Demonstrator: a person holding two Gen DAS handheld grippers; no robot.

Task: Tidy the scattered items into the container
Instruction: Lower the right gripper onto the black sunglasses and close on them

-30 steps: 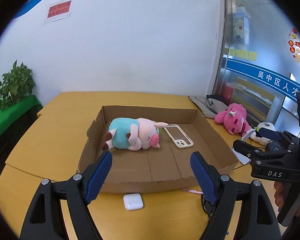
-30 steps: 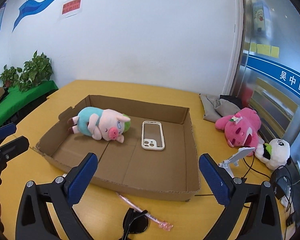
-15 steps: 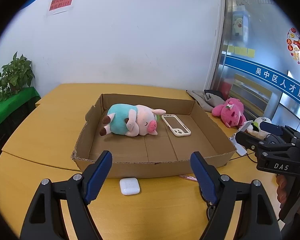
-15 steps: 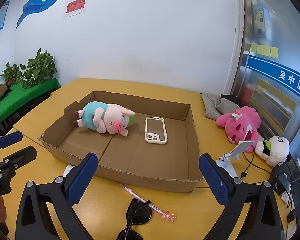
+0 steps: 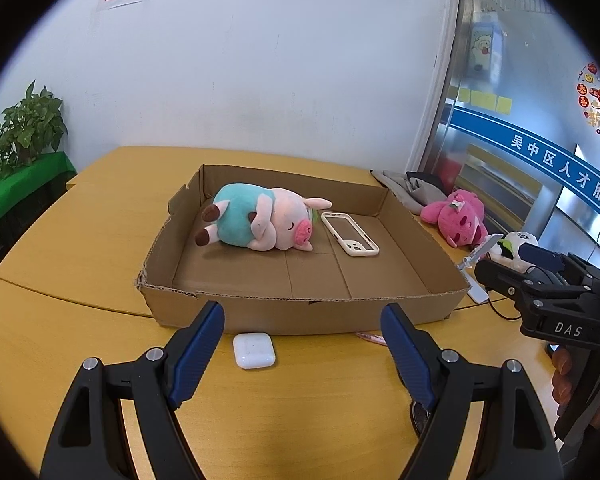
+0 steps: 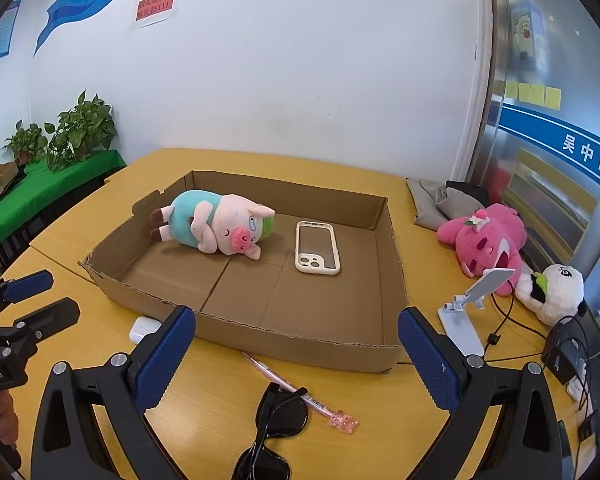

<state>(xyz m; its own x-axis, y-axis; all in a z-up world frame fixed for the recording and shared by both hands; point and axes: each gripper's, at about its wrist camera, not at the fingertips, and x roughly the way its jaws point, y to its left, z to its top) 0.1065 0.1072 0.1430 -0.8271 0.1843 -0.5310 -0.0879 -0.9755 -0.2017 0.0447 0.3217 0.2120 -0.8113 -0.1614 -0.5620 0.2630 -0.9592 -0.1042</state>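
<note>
The box [image 6: 308, 336] is matt brown corrugated cardboard with ragged torn edges. The pig toy [image 6: 216, 228] in it is soft, fuzzy plush; the phone case [image 6: 317, 268] beside it is smooth, glossy cream plastic. On the smooth, satin wood-look table [image 5: 60, 240] lie a glossy white plastic earbud case [image 5: 254, 350], shiny black sunglasses [image 6: 276, 420] and a clear pink plastic pen [image 6: 296, 392]

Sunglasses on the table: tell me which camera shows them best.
The right wrist view. The black sunglasses lie in the open on the table, in front of the cardboard box and beside the pink pen. In the left wrist view only a dark sliver shows behind the left gripper, too little to identify.
</note>
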